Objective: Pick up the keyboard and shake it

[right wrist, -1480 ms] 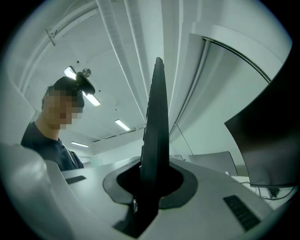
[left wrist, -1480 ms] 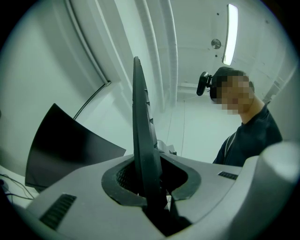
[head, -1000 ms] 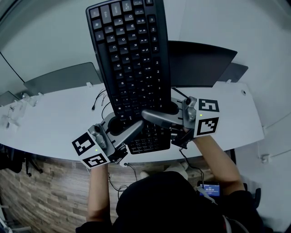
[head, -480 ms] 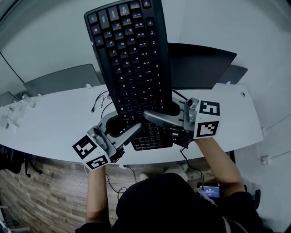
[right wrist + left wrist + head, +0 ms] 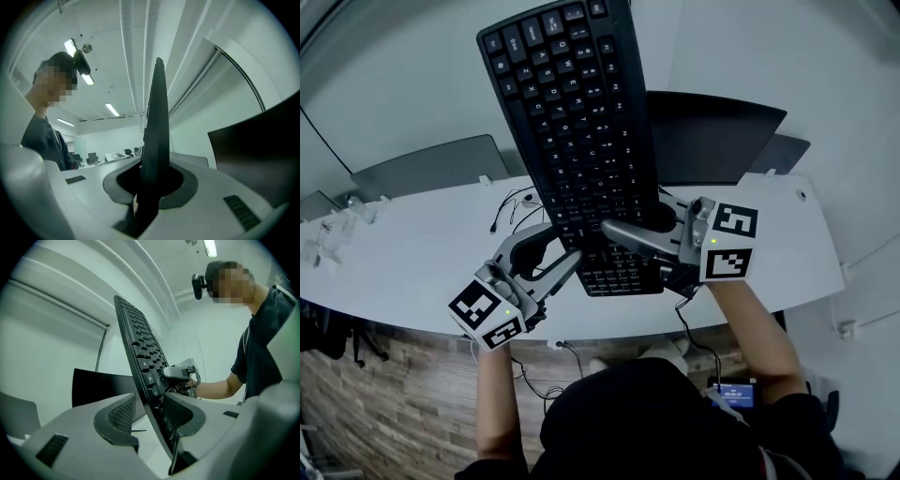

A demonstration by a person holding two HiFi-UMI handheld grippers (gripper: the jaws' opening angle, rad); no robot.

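Black plastic keyboard (image 5: 572, 141) upright above white table (image 5: 403, 272); left gripper (image 5: 561, 246), right gripper (image 5: 619, 239) jaws clamp its lower end, giving leverage for shaking.

One keyboard (image 5: 572, 141), two tongs (left tongs (image 5: 562, 247), right tongs (image 5: 620, 235)), one black monitor (image 5: 712, 141), one desk (image 5: 412, 272).

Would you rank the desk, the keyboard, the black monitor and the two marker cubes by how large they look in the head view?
1. white desk.
2. keyboard, though held up nearer the camera.
3. black monitor, partly hidden.
4. left marker cube and right marker cube, which look alike.
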